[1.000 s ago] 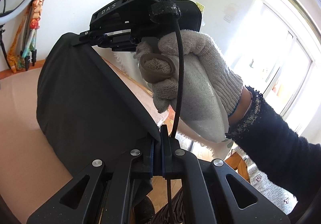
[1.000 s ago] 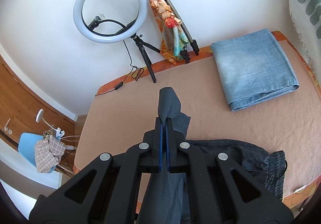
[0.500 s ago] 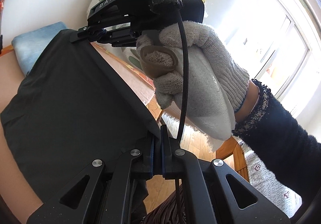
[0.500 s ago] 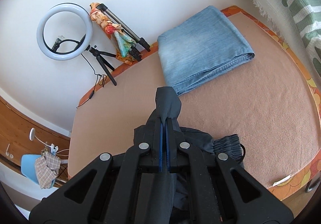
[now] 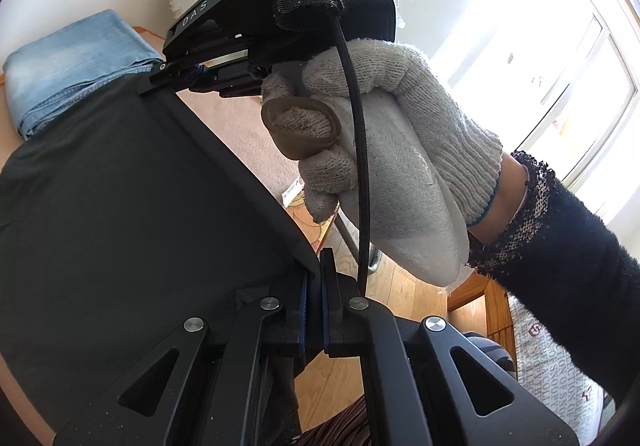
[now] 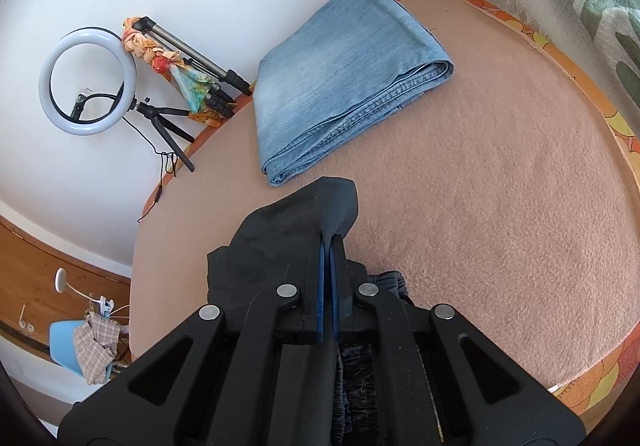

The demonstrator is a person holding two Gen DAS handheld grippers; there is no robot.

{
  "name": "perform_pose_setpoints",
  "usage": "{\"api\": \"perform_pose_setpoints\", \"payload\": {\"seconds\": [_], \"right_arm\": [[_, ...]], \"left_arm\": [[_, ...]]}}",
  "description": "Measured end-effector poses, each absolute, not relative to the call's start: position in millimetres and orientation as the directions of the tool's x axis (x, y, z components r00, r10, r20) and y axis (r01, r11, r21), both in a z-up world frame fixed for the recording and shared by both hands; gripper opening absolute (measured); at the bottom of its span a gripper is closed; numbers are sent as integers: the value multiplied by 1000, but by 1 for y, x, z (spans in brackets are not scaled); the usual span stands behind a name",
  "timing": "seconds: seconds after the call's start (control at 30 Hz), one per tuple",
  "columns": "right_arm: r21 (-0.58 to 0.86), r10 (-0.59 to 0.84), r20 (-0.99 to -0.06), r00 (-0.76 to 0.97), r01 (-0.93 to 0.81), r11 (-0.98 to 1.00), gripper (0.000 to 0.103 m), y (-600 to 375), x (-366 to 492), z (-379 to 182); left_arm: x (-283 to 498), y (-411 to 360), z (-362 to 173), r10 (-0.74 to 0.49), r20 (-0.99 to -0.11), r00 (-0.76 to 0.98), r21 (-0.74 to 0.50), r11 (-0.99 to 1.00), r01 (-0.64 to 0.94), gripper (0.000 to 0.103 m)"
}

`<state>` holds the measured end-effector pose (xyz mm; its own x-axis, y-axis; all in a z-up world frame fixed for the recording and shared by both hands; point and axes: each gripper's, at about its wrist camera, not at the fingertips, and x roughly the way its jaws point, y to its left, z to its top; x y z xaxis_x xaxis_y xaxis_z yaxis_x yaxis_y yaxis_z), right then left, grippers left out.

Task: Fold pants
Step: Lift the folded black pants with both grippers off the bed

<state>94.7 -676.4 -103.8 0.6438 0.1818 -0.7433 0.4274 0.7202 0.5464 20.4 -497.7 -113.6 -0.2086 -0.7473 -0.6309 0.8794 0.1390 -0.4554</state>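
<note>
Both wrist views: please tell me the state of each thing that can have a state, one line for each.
Left gripper: shut on the dark pants.
Right gripper: shut on the dark pants.
Dark pants: held up at two points, edge stretched between the grippers, not yet folded.
Blue jeans: folded, lying flat on the pink blanket.
Ring light: glowing white, apparently on.
Gloved hand: closed around the right gripper's handle.
</note>
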Motion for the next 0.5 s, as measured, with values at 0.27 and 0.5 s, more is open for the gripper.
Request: {"api": "perform_pose_setpoints", "payload": {"seconds": [0.27, 0.5], "right_arm": [[505, 175, -770, 614, 418, 755, 3, -681, 96, -113], [465, 141, -781, 609, 416, 781, 6, -678, 90, -100]], "left_arm": [[4, -511, -118, -725, -660, -196, -424, 144, 894, 4], [-9, -529, -123, -713, -675, -189, -407, 145, 902, 13]]}}
